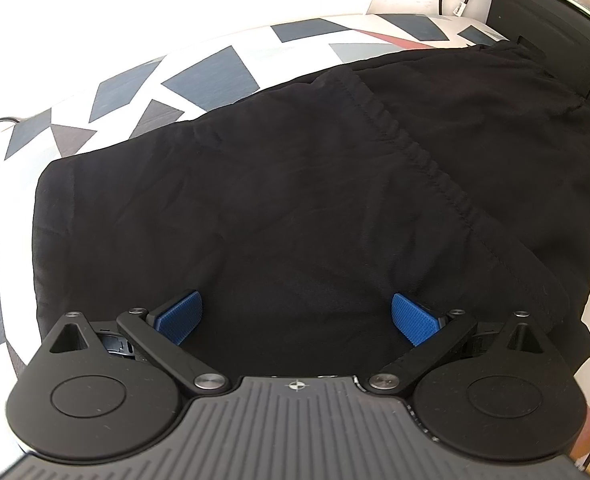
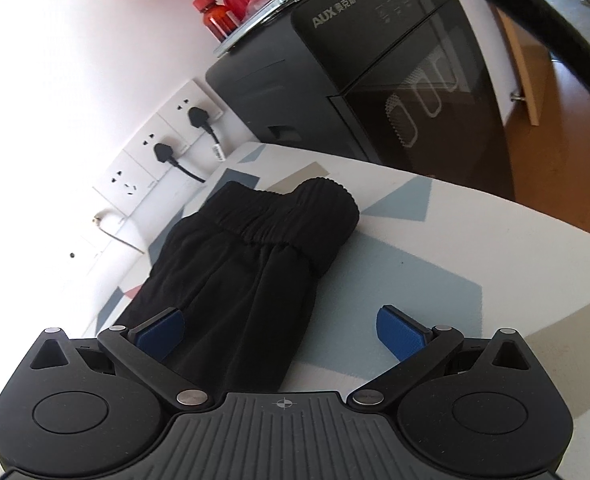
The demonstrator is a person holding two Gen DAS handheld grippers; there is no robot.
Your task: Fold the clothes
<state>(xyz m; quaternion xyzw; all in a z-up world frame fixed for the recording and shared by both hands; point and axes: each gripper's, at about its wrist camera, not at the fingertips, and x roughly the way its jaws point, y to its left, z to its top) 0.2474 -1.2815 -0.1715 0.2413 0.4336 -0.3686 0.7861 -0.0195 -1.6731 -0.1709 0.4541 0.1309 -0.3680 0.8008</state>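
A pair of black trousers (image 1: pixel 315 184) lies folded lengthwise on a table with a geometric-patterned cloth (image 1: pixel 199 76). My left gripper (image 1: pixel 297 318) hovers just above the cloth of the trousers, open, its blue pads (image 1: pixel 179 316) wide apart with nothing between them. In the right wrist view the same trousers (image 2: pixel 239 276) show their ribbed elastic waistband (image 2: pixel 295 216) at the far end. My right gripper (image 2: pixel 281 332) is open over the near edge of the trousers; its left pad (image 2: pixel 161 330) is above black fabric, the right pad (image 2: pixel 401 330) above bare tablecloth (image 2: pixel 435 272).
A black AUX appliance (image 2: pixel 375 72) stands past the table's far right end, with a red vase, orange flowers and a red bottle (image 2: pixel 215 16) on top. Wall sockets with black plugs (image 2: pixel 199 118) sit behind the table. Wooden floor (image 2: pixel 567 100) lies to the right.
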